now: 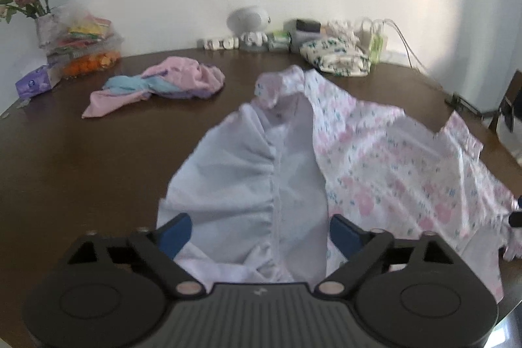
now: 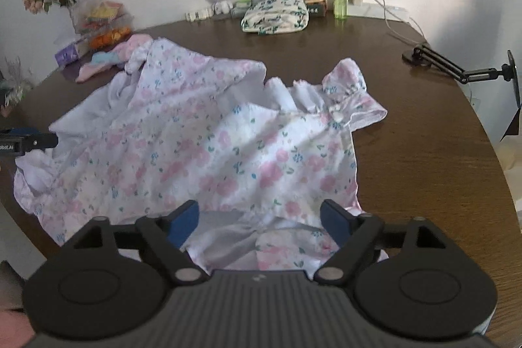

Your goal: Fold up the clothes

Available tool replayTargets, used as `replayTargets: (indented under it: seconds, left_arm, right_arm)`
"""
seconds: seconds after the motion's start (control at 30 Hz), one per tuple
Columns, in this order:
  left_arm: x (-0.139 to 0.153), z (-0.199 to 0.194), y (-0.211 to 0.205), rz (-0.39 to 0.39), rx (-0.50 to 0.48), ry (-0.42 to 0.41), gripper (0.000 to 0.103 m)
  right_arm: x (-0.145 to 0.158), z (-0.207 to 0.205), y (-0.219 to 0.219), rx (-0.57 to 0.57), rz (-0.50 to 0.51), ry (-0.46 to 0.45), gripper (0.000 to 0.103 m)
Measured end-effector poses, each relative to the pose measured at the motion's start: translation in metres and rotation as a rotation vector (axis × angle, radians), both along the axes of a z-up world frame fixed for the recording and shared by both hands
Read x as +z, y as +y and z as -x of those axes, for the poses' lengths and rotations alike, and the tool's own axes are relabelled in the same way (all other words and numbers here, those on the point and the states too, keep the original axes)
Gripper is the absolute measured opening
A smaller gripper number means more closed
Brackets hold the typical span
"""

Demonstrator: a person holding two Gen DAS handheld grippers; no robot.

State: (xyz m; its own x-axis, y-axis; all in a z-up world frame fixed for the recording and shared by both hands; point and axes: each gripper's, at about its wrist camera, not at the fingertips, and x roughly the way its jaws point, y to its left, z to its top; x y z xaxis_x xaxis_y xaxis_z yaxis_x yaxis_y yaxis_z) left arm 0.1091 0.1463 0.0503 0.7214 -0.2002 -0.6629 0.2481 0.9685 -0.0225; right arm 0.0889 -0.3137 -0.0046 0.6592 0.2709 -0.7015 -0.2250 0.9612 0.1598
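Lying past the floral dress (image 2: 208, 139), a pink garment (image 1: 156, 87) crowds the table (image 1: 81, 168); both jaws gape.

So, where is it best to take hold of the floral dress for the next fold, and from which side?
Probably the short sleeve on the far right of the floral dress. It sticks out flat over the bare table, so one finger could slide under its edge. Come from the right with the right gripper, which is open above the near hem.

Left hand-held gripper (image 1: 257, 230) and right hand-held gripper (image 2: 259, 222) both angle downward, jaws spread wide.
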Motion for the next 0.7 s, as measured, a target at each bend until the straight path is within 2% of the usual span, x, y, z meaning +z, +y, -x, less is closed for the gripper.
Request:
replayTargets:
  seconds: [0.03, 0.07, 0.33, 0.7]
  left_arm:
    - [0.002, -0.001, 0.001, 0.007, 0.007, -0.005, 0.1]
    - [0.003, -0.002, 0.003, 0.014, 0.012, -0.002, 0.1]
    - [0.003, -0.011, 0.011, 0.105, 0.007, 0.048, 0.103]
    - [0.0, -0.01, 0.013, 0.138, 0.009, 0.077, 0.103]
  right_arm:
    - [0.001, 0.0, 0.0, -0.005, -0.009, -0.01, 0.1]
    - [0.002, 0.0, 0.0, -0.007, -0.015, -0.018, 0.103]
    - [0.004, -0.004, 0.001, -0.004, -0.028, -0.018, 0.103]
    - [0.003, -0.005, 0.005, -0.027, -0.04, -0.012, 0.103]
